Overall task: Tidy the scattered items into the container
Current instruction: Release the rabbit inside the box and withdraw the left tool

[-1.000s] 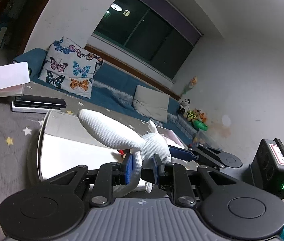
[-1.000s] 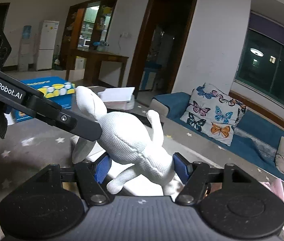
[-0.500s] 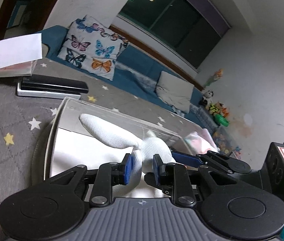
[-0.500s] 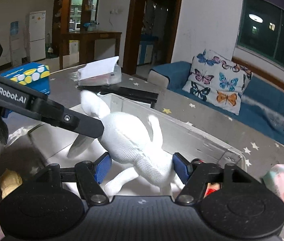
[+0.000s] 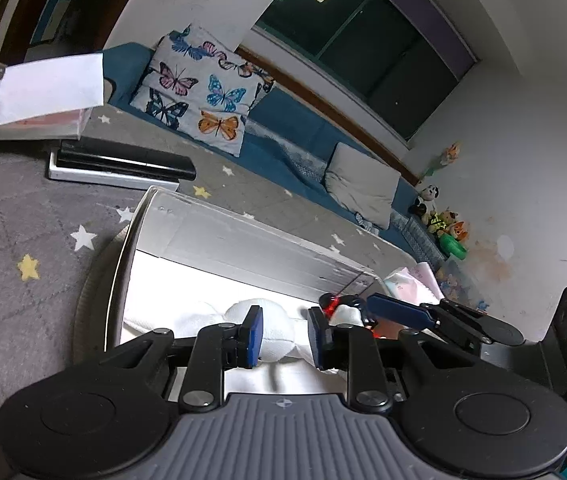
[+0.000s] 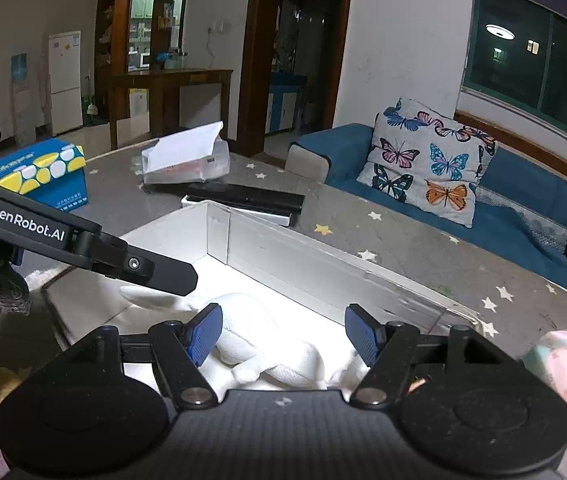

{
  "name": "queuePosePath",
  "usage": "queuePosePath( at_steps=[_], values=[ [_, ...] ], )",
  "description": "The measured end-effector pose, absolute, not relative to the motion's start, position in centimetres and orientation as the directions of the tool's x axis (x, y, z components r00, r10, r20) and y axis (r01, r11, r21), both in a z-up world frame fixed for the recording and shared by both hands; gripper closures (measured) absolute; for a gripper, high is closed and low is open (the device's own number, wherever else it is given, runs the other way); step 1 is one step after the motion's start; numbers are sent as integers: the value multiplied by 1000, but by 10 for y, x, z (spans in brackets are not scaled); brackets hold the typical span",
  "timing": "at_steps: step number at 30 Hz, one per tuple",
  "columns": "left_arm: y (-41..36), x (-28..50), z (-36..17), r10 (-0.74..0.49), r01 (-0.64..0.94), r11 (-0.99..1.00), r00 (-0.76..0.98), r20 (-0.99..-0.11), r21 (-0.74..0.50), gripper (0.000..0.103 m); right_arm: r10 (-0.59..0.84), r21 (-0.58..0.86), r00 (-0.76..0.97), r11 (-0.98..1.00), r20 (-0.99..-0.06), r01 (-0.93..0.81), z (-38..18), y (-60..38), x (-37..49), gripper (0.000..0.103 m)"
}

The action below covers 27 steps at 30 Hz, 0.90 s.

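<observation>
A white plush rabbit (image 6: 267, 344) lies on the floor of the white open box (image 6: 323, 264). It also shows in the left wrist view (image 5: 271, 332), inside the box (image 5: 243, 240). My left gripper (image 5: 282, 336) is open, its blue pads on either side of the rabbit's head with gaps showing. My right gripper (image 6: 283, 334) is open wide above the rabbit's body and holds nothing. A small red-and-white item (image 5: 335, 305) lies in the box beyond the left gripper. The right gripper's finger (image 5: 399, 310) crosses the left wrist view.
A black and white flat device (image 6: 247, 200) and a tissue pack (image 6: 187, 160) lie beyond the box on the grey star-patterned cloth. A blue and yellow carton (image 6: 39, 176) stands at the left. A pink packet (image 6: 563, 368) lies right of the box. A sofa with a butterfly cushion (image 6: 431, 168) is behind.
Both grippers have lowered the rabbit into the box. The left gripper has opened and let it go, and the rabbit now lies on the box floor. The right gripper has opened wider.
</observation>
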State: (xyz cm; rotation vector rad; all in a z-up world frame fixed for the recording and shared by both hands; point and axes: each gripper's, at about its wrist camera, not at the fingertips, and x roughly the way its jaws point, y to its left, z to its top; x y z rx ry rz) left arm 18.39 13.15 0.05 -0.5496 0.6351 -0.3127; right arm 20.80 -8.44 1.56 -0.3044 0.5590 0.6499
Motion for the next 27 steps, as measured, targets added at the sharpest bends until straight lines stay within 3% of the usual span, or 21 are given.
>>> queuePosePath(
  at_steps=[4, 13, 27],
  values=[
    [125, 167, 10, -427, 124, 822, 779, -459, -555, 75, 490, -95, 668, 763, -560, -640, 25, -95, 188, 26],
    [107, 126, 19, -427, 157, 841, 780, -457, -518, 73, 513, -104, 673, 749, -533, -654, 35, -118, 134, 26],
    [83, 68, 3, -471, 185, 828, 743, -476, -530, 72, 510, -69, 647, 753, -566, -654, 16, -149, 73, 26]
  ],
)
